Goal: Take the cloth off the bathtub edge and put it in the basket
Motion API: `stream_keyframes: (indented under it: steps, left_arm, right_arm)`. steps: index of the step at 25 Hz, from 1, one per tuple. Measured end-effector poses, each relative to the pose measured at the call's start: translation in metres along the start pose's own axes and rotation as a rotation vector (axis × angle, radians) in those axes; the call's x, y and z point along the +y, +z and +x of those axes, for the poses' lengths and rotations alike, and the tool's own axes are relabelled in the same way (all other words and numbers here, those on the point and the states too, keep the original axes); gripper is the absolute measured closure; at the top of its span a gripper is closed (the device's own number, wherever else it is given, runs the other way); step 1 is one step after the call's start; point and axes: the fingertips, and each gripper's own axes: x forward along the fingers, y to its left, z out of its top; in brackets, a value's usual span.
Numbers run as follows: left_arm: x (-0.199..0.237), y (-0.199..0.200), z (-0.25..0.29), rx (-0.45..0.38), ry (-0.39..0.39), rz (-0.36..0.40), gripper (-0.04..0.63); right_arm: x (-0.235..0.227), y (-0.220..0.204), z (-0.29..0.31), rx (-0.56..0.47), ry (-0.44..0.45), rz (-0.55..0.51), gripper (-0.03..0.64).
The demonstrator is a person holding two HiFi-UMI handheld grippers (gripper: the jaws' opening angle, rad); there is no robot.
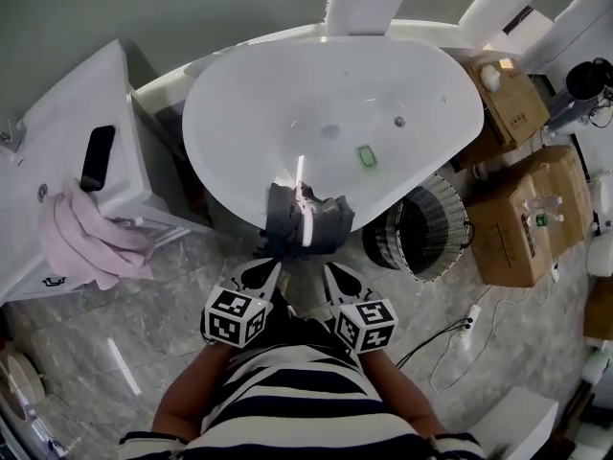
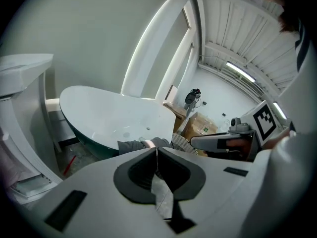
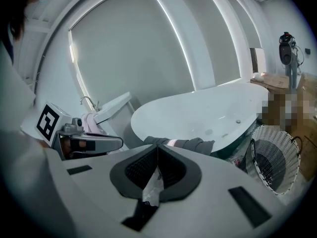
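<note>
Left gripper (image 1: 266, 271) and right gripper (image 1: 335, 274) are side by side in front of the person's striped shirt (image 1: 306, 391). Both are clenched, jaws together with nothing between them. Just beyond their tips, the dark grey cloth (image 1: 308, 220) hangs draped over the near edge of the white bathtub (image 1: 335, 84). The wire basket (image 1: 450, 214) stands on the floor to the right, beside the tub.

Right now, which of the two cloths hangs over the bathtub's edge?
The dark grey cloth, draped over the white oval bathtub's near rim. The pink cloth lies apart, on the white counter to the left.
</note>
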Motion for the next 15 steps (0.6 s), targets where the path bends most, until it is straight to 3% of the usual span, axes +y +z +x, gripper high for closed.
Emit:
stream_keyframes:
  steps: [10, 15]
  left_arm:
    - [0.027, 0.005, 0.017, 0.066, -0.044, -0.001, 0.577]
    - [0.031, -0.007, 0.03, 0.111, -0.034, -0.003, 0.575]
  right_arm:
    - [-0.014, 0.006, 0.02, -0.033, -0.088, 0.111, 0.591]
    - [-0.022, 0.001, 0.024, -0.005, -0.112, 0.098, 0.591]
